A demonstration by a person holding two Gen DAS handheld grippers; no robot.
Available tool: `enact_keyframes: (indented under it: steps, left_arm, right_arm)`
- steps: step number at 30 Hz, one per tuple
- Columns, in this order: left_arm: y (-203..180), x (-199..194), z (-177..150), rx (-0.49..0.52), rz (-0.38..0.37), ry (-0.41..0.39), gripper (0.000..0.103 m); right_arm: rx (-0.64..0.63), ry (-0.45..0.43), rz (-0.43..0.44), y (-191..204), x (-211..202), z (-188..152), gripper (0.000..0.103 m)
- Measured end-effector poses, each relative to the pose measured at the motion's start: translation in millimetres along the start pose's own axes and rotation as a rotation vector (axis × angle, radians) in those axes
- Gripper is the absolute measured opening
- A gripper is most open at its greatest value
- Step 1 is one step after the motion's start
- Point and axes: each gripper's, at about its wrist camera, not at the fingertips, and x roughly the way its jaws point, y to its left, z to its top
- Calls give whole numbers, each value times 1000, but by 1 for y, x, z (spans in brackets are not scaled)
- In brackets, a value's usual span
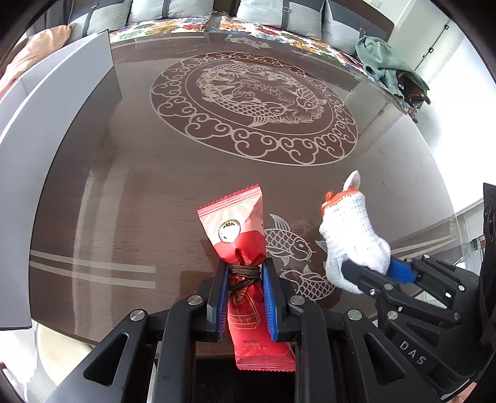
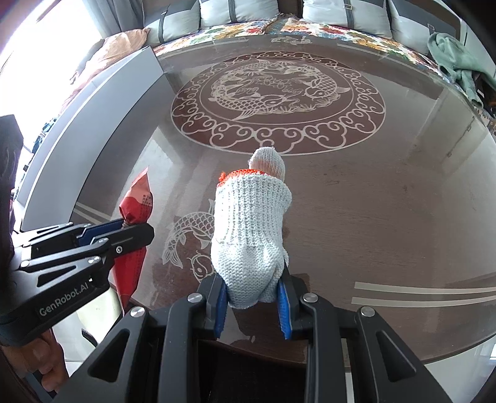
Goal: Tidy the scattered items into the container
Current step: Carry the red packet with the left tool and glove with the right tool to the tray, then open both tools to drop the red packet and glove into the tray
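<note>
My left gripper (image 1: 246, 272) is shut on a red snack packet (image 1: 240, 235) with a brown cord wound round its middle; the packet sticks up and forward above the near table edge. From the right wrist view the same packet (image 2: 136, 204) and the left gripper (image 2: 136, 229) appear at the left. My right gripper (image 2: 255, 285) is shut on a rolled white knitted glove with an orange cuff (image 2: 251, 229), held above the table. In the left wrist view that glove (image 1: 350, 235) and the right gripper (image 1: 356, 272) are at the right. No container shows clearly.
A dark glass-topped table (image 1: 139, 201) with a fish medallion (image 1: 248, 105) spreads ahead. A grey slab or board (image 1: 52, 130) runs along its left side. Behind are a sofa with grey cushions (image 2: 235, 12) and a green cloth (image 1: 384, 62) at the far right.
</note>
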Motion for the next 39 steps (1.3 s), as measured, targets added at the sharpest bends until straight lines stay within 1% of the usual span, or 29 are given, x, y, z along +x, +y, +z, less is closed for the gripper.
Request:
enact_keyframes:
  steps: [2, 5, 7, 9, 11, 16, 21, 25, 28, 33, 35, 37, 39]
  left_arm:
    - [3, 0, 0, -10, -10, 4, 20]
    - [13, -7, 3, -41, -41, -6, 20]
    - [23, -21, 9, -65, -46, -37, 20]
    - [41, -42, 19, -100, -51, -84, 20]
    - [60, -63, 29, -131, -46, -132, 20]
    - [108, -116, 44, -205, -23, -235, 20]
    - [149, -169, 52, -245, 10, -332, 20]
    - [188, -201, 63, -291, 66, -407, 20]
    - [221, -221, 72, -336, 105, -448, 20]
    - [256, -244, 86, -368, 161, -492, 20]
    - [267, -247, 94, -375, 178, -498, 20]
    - [281, -242, 103, -387, 190, -487, 20]
    - [296, -230, 113, -400, 195, -459, 20]
  right_arm:
    - [-4, 9, 1, 3, 2, 0, 27]
    - [-25, 6, 8, 11, 1, 9, 27]
    - [-39, 4, 12, 16, 0, 14, 27]
    - [-54, 0, 18, 22, -1, 21, 27]
    - [-81, -30, 36, 37, -10, 38, 27]
    - [-155, -125, 99, 80, -40, 78, 27]
    - [-236, -222, 188, 135, -77, 110, 27]
    - [-327, -276, 235, 181, -96, 138, 27]
    - [-389, -309, 266, 214, -105, 159, 27]
    - [-445, -349, 337, 259, -115, 190, 27]
    - [-493, -361, 343, 281, -110, 205, 27]
    - [-520, -335, 350, 299, -93, 221, 27]
    - [-547, -295, 358, 318, -69, 238, 27]
